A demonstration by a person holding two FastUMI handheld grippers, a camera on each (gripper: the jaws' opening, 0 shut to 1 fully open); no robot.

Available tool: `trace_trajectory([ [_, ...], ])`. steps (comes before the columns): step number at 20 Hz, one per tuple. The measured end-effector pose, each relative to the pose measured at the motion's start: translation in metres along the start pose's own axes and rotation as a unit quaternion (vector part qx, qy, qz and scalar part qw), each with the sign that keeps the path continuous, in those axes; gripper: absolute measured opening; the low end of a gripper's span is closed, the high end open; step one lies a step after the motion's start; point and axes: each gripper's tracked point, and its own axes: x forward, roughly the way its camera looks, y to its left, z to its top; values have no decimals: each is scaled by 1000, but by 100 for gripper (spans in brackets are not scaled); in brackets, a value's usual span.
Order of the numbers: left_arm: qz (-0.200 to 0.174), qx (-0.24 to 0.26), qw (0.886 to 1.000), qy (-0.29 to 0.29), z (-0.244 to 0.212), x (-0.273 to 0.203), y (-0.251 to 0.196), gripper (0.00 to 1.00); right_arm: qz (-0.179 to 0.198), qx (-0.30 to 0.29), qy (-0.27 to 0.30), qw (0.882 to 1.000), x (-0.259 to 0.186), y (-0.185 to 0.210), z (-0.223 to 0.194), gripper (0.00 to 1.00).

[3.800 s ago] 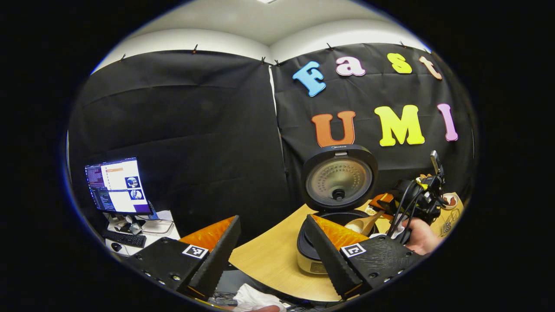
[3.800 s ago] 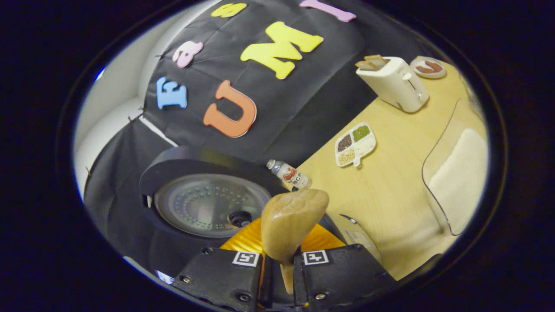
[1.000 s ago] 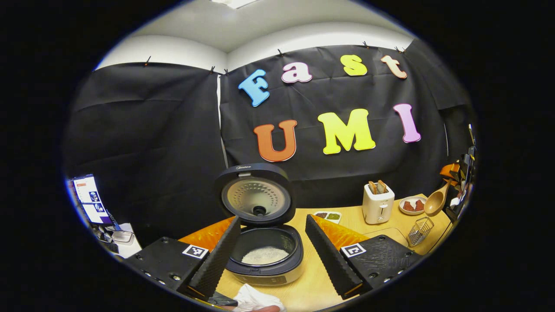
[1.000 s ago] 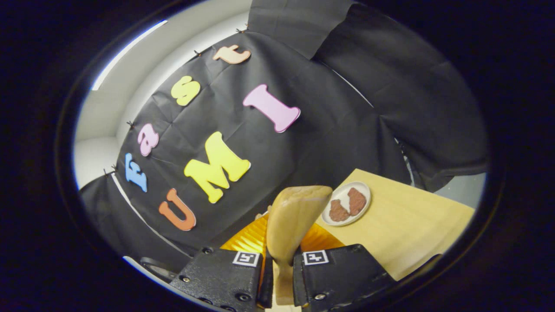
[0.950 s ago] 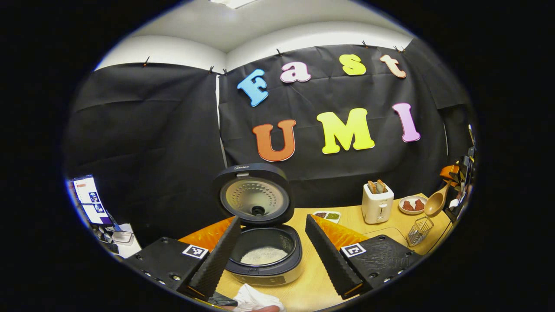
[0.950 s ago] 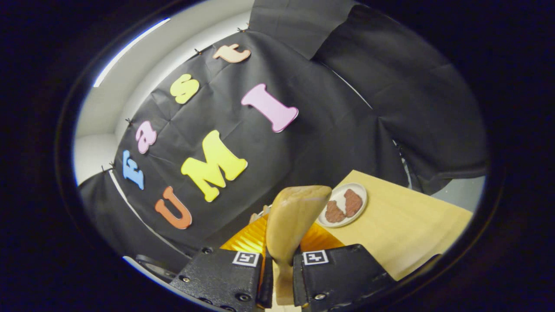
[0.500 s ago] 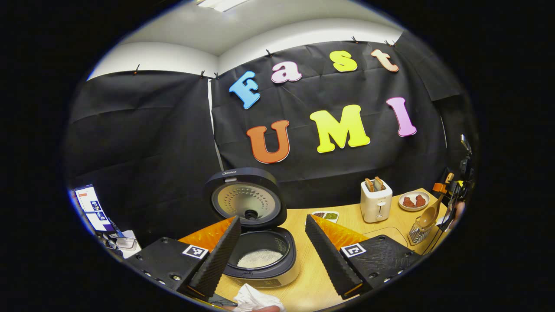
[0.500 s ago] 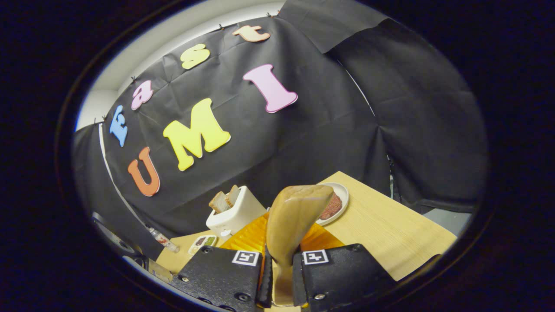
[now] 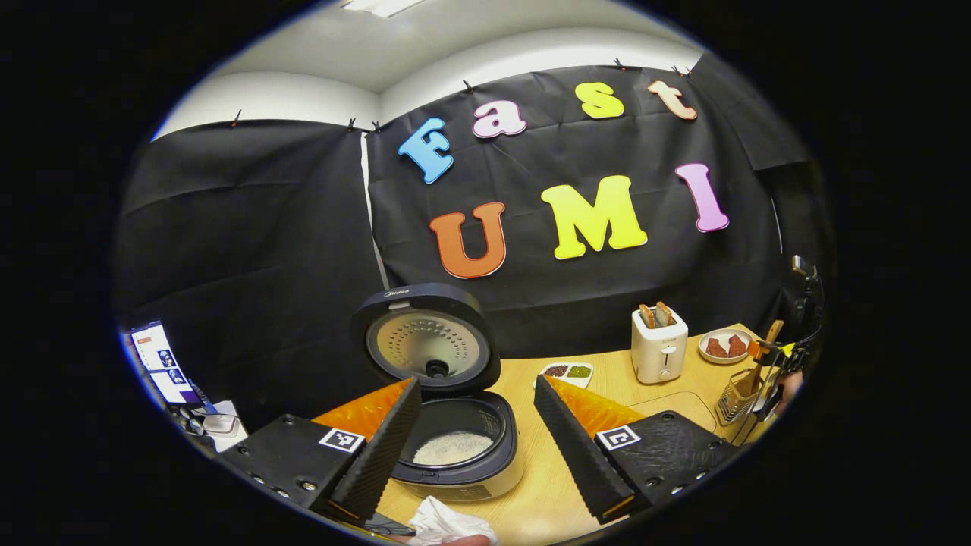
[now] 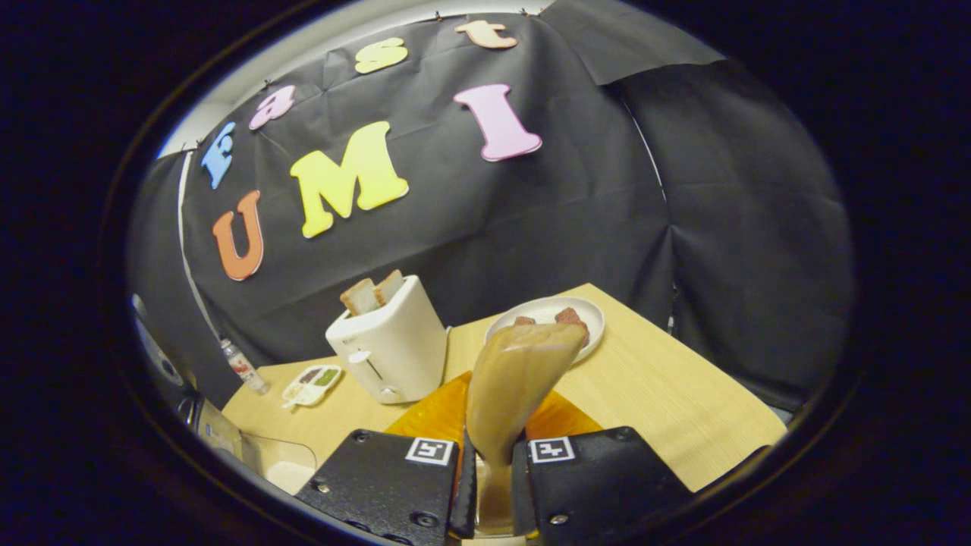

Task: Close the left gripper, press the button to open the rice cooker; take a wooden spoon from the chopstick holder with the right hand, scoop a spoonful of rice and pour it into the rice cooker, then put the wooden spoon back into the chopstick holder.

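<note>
The rice cooker [image 9: 463,474] stands open with its lid [image 9: 425,345] upright and white rice [image 9: 451,447] in the pot. My left gripper [image 9: 476,381] hovers in front of it, open, with nothing between its fingers. My right gripper [image 10: 493,455] is shut on the handle of the wooden spoon [image 10: 520,375], whose bowl sticks out ahead of the fingers. In the left gripper view the right gripper [image 9: 761,351] is at the table's far right, directly over the wire chopstick holder [image 9: 728,402]. The spoon [image 9: 770,334] slants down toward that holder; I cannot tell how far in it reaches.
On the table are a white toaster [image 10: 391,345] with bread, a plate [image 10: 546,312] of brown pieces, a divided grain dish [image 10: 307,383], a small bottle [image 10: 241,368] and a clear rice container [image 10: 281,462]. A white cloth [image 9: 444,523] lies at the front edge. A monitor [image 9: 155,364] stands far left.
The right gripper carried the spoon from over the cooker to the table's right end and lowered it onto the wire holder. Rice now lies in the pot. The left gripper stayed open.
</note>
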Motion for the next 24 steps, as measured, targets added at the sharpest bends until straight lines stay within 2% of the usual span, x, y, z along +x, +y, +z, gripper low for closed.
trace_trajectory([
  [5,0,5,1000,1,-1,-1,3,95,1,-25,0,1000,2,3,-1,23],
  [9,-1,2,1000,-1,0,-1,4,95,-19,-44,15,999,2,-6,-3,27],
  [11,0,0,1000,-5,3,-3,6,95,-36,-53,28,998,3,-17,-7,41],
  [14,-1,-2,1000,-6,4,-3,5,95,-67,-59,32,995,-2,-38,-3,94],
  [15,-1,-3,1000,-7,5,-3,6,95,-78,-54,35,995,-7,-46,-4,94],
  [20,-2,0,1000,-11,7,-6,8,95,-75,-29,36,996,-27,-53,2,99],
  [24,-2,-1,1000,-13,9,-9,13,95,-75,-61,4,995,-56,-48,33,100],
])
